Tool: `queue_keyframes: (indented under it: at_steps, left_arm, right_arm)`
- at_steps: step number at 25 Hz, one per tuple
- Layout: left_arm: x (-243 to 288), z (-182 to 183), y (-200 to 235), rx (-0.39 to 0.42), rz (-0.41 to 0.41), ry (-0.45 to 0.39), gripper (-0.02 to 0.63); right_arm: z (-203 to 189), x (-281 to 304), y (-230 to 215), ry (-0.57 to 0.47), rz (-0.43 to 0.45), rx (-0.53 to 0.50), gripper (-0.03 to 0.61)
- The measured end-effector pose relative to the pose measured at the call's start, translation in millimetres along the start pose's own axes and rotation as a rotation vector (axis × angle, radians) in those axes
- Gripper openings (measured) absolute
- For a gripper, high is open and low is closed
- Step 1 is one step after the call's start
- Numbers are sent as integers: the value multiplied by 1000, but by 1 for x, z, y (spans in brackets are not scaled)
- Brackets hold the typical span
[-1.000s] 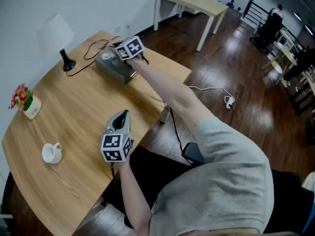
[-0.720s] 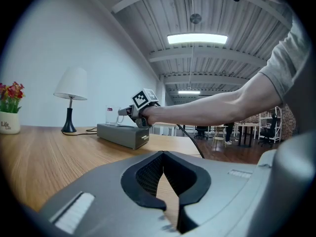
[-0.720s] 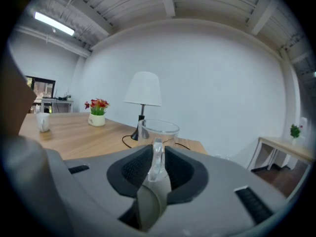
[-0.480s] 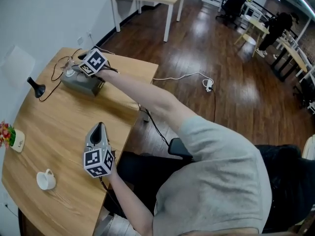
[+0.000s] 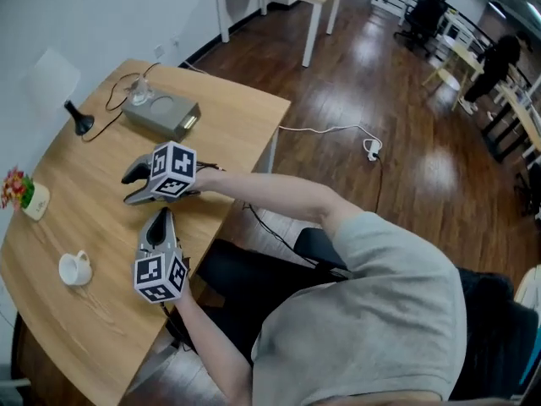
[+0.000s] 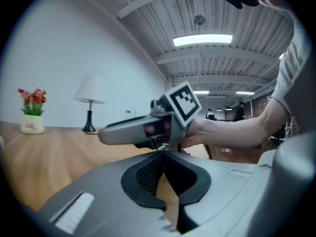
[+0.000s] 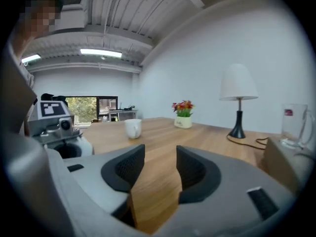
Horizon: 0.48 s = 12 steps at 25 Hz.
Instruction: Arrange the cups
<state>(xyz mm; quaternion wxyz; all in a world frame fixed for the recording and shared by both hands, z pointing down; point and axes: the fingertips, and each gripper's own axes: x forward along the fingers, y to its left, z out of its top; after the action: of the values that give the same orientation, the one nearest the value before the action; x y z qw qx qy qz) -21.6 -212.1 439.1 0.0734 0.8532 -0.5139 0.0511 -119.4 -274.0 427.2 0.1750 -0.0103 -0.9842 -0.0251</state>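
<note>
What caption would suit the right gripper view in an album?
Right gripper, empty, fingers closing, faces a white cup across the wooden table.

Grey box (image 7: 282, 165) partly beyond right gripper view's rim; print on glass mug (image 7: 295, 124) illegible

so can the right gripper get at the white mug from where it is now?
Probably yes. The right gripper is empty, jaws apart though closing; only bare table lies between it and the white mug. The left gripper sits off to one side.
</note>
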Motion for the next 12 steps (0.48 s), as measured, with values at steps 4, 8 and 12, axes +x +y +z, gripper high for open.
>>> queue_keyframes:
  at_steps: [4,8,12]
  left_arm:
    - [-53,-10,64,-42,190,-9,9]
    - [-131,-11,113,-76,344,3,9]
    - [-183,-17,146,-99,465,-16,9]
  right_arm:
    - [-22,31,21,39,90,-12,193]
    - [-6,62,50,12,143,62,184]
    - [6,94,63,10,163,62,183]
